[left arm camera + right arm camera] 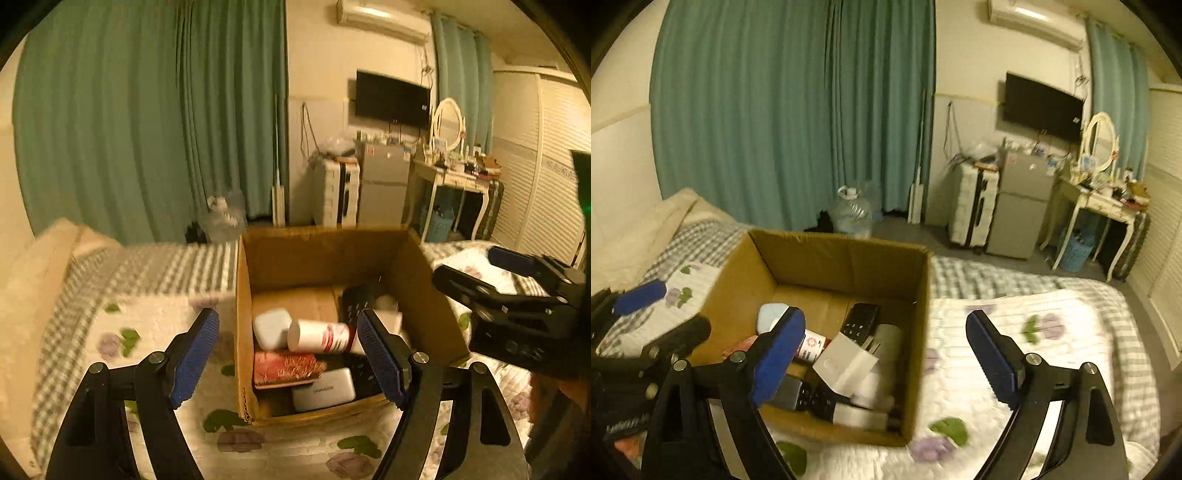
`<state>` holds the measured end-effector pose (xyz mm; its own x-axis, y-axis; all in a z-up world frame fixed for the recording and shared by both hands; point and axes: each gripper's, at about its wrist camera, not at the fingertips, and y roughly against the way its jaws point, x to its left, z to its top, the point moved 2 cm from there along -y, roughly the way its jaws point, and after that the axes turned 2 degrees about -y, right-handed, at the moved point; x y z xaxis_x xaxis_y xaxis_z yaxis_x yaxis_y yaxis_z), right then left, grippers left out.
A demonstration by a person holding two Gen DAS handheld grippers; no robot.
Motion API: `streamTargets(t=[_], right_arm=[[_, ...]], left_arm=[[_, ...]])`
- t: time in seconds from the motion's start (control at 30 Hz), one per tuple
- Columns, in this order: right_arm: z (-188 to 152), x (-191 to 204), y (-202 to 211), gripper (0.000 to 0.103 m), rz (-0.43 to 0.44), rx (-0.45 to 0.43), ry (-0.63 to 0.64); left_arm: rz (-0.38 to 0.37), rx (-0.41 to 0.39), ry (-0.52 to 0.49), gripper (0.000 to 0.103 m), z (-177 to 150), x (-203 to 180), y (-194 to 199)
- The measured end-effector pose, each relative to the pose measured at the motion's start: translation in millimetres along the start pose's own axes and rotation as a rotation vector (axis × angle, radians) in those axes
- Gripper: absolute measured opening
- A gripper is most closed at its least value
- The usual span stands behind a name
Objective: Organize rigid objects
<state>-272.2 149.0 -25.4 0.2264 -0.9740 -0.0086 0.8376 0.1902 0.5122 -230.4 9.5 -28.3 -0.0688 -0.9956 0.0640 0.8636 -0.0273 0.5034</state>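
An open cardboard box (424,295) stands on the bed and also shows in the right wrist view (919,317). It holds a white bottle with red print (319,336), a pale blue case (271,328), a red patterned item (284,369), a silver power bank (323,389), a black remote (860,319) and a white charger block (846,362). My left gripper (288,358) is open and empty, above the box's near-left side. My right gripper (886,358) is open and empty, straddling the box's right wall.
The bed has a floral quilt (1034,350) and checked sheet (166,266), with a pillow (33,280) at the left. Beyond are green curtains (147,110), a water jug (853,214), a suitcase (973,206), a small fridge (1023,206) and a dressing table (1097,206).
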Motion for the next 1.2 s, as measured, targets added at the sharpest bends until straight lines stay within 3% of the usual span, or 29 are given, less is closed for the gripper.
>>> streamTargets(t=[0.23,0.4,0.6,0.8,1.2], right_arm=[[22,4,98,0.099,-0.038,-0.119,0.033],[28,8,150,0.103,-0.011,-0.17,0.027],[25,7,186,0.103,-0.022,-0.191,0.007],[0,3,182,0.103,-0.054,-0.185,-0.033],[-59,-4,104,0.103,-0.049,-0.118,-0.078]], left_arm=[[0.083,-0.187,-0.02,0.082,31,-15,93],[0.101,-0.245,-0.003,0.083,45,-12,144],[0.135,-0.27,-0.01,0.083,39,-12,176],[0.139,-0.246,0.006,0.083,10,-13,167],[0.152,-0.111,0.013,0.083,-51,-13,93]])
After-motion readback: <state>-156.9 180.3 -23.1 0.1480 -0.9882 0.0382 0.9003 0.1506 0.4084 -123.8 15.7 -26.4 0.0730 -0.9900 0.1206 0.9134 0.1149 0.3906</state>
